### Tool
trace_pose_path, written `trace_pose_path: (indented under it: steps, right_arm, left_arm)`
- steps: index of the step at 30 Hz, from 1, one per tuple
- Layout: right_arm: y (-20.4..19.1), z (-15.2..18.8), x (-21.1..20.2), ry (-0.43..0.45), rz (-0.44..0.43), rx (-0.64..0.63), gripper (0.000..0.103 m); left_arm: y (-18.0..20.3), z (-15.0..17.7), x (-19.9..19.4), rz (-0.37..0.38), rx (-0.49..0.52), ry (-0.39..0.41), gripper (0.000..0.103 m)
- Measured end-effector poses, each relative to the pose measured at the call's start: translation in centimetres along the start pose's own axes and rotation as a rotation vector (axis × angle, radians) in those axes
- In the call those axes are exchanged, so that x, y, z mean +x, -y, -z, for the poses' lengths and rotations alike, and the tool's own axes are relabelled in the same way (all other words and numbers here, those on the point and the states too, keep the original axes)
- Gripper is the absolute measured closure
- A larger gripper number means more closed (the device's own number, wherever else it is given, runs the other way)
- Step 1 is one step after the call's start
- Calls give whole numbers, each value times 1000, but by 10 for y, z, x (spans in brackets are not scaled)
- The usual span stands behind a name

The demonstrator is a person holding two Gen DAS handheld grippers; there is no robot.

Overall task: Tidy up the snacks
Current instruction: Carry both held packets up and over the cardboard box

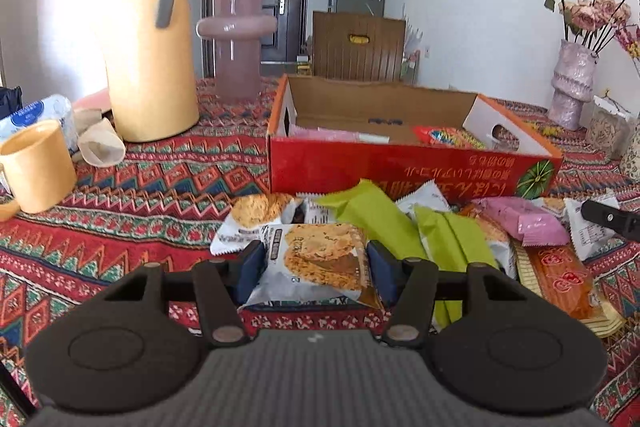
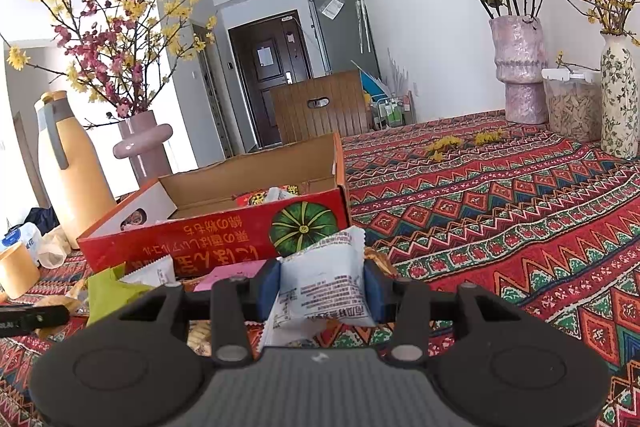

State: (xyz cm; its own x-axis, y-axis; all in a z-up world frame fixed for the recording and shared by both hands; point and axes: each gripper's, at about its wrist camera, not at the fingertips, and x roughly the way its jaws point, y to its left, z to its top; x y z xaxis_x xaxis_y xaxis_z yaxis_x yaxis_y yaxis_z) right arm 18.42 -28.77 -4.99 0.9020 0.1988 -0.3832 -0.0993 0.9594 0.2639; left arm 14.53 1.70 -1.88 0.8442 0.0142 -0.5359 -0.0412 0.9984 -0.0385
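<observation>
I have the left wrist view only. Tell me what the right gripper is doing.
Observer: The right gripper is shut on a white snack packet, printed side toward its camera.
Operator: Tell me what stands on the table's right end; my view cuts off there.
Observer: A floral vase stands beside a clear lidded container and the pink vase.
Operator: Report anything loose on the cloth over there.
Observer: Fallen yellow blossoms lie on the tablecloth in front of the pink vase.
Operator: Say where the red box sits from that side.
Observer: The red box is up and left of the held packet, open, with its pumpkin picture facing the camera.
</observation>
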Motion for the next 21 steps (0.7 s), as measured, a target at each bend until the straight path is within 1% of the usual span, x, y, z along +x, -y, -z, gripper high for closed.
trace_pose_path:
  steps: [5,8,12,21]
  right_arm:
    - [0,0,-3,14,-2,2,60]
    - [-2,-3,-9,37,5,-2,60]
    - [-5,-9,-19,61,-16,-3,60]
    - [-21,-30,-25,104,-50,-33,60]
  left_arm:
    - [2,-6,-10,-5,5,33,45]
    - [3,-10,-13,-8,9,49,45]
    - [6,-16,-16,-7,11,66,45]
    - [18,-37,-21,-2,38,123,45]
